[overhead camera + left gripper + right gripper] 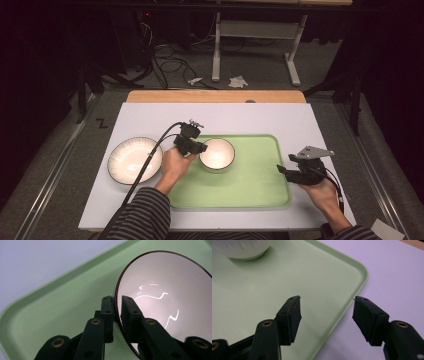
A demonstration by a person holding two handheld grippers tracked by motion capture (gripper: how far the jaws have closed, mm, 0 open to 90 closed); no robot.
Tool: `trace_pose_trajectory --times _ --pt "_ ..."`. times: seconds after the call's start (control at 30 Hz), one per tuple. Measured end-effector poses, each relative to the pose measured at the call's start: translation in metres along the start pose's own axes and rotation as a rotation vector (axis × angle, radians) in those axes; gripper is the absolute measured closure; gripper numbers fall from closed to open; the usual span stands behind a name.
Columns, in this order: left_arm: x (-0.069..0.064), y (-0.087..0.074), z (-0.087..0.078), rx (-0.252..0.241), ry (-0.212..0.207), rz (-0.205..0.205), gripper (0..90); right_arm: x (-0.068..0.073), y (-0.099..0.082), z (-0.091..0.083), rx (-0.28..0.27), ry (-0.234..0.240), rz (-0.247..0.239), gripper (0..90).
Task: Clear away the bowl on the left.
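A white bowl (217,154) with a dark rim stands on the left part of a light green tray (250,185). My left gripper (200,148) is at the bowl's left rim. In the left gripper view, the left gripper (117,300) is shut on the rim of the bowl (170,290), one jaw outside and one inside, over the tray (62,302). My right gripper (284,162) hangs at the tray's right edge. In the right gripper view, the right gripper (327,300) is open with nothing between its jaws, spanning the rim of the tray (262,285), and the bowl's foot (242,250) lies beyond.
A white plate (134,159) with a dark rim lies on the white table cover (215,117), left of the tray. A wooden table edge (215,96) runs along the back. Cables and a table frame stand on the floor beyond.
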State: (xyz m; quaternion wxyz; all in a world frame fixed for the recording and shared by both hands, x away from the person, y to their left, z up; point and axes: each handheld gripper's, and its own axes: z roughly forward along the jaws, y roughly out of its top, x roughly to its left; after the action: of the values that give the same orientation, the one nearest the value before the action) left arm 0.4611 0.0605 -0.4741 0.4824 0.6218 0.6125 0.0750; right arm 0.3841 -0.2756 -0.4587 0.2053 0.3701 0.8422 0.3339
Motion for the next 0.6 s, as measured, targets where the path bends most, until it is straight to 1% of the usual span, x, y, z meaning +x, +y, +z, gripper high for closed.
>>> trace_pose_trajectory --times 0.07,0.1,0.2,0.3,0.33,0.37,0.47,0.6 --pt "-0.0009 0.0003 0.0013 -0.007 -0.005 -0.006 82.6 0.0008 0.0004 -0.0003 0.000 -0.004 -0.007 41.0" --pt "-0.0014 0.0007 0.0026 -0.016 -0.009 -0.021 82.6 0.0006 0.0003 -0.0003 -0.006 -0.004 -0.008 41.0" --pt "-0.0020 0.0006 0.0036 -0.015 -0.010 -0.016 83.2 -0.0008 0.0004 -0.0008 -0.006 -0.010 -0.008 41.0" --pt "-0.0041 0.0000 0.0051 -0.025 -0.010 -0.020 83.5 0.0014 0.0007 -0.0011 -0.007 -0.009 -0.009 41.0" --pt "-0.0041 0.0002 0.0054 -0.020 -0.012 -0.016 83.5 0.0015 0.0008 -0.0010 -0.004 -0.011 -0.013 41.0" --pt "-0.0051 0.0001 0.0064 -0.023 -0.014 -0.020 83.5 0.0015 0.0008 -0.0006 -0.004 -0.009 -0.014 41.0" --pt "-0.0067 -0.0002 0.0072 -0.020 -0.018 -0.017 83.5 0.0011 0.0008 -0.0002 -0.002 -0.010 -0.009 41.0" --pt "-0.0075 -0.0003 0.0081 -0.024 -0.025 -0.030 83.3 0.0007 0.0011 0.0000 -0.003 -0.011 -0.006 41.0"
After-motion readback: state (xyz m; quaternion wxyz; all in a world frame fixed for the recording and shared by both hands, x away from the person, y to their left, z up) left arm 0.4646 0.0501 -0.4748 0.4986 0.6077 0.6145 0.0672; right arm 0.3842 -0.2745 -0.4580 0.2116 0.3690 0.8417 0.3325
